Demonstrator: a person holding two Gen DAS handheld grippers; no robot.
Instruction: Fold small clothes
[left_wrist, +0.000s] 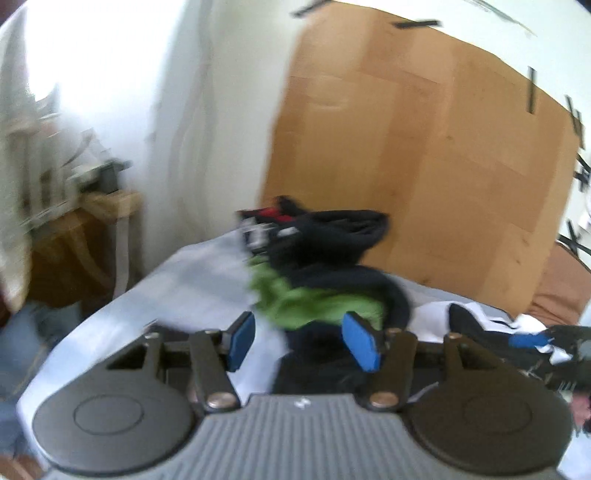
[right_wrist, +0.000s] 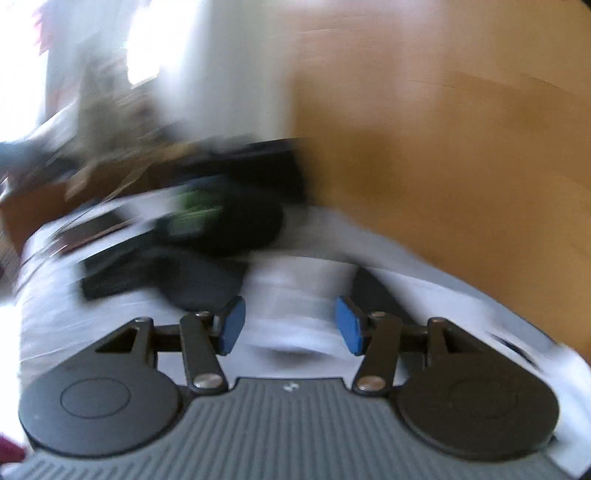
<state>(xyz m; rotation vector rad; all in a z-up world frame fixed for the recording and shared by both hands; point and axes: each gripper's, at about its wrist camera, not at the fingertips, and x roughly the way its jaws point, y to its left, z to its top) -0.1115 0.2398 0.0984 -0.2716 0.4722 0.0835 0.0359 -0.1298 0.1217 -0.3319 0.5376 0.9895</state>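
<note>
A heap of small clothes lies on a white-covered table (left_wrist: 192, 280): a green garment (left_wrist: 314, 302) under dark navy and black garments (left_wrist: 340, 254). My left gripper (left_wrist: 299, 341) is open and empty, just in front of the heap, over a dark garment (left_wrist: 314, 369). The right wrist view is badly blurred. My right gripper (right_wrist: 290, 325) is open and empty above the white cover (right_wrist: 295, 288), with the dark heap (right_wrist: 229, 229) and a green patch (right_wrist: 195, 214) ahead to its left. The right gripper shows in the left wrist view (left_wrist: 535, 341).
A large cardboard sheet (left_wrist: 424, 147) stands behind the table. A wooden side table (left_wrist: 81, 240) with clutter stands at the left by a white wall. More black and white cloth (left_wrist: 480, 321) lies at the right.
</note>
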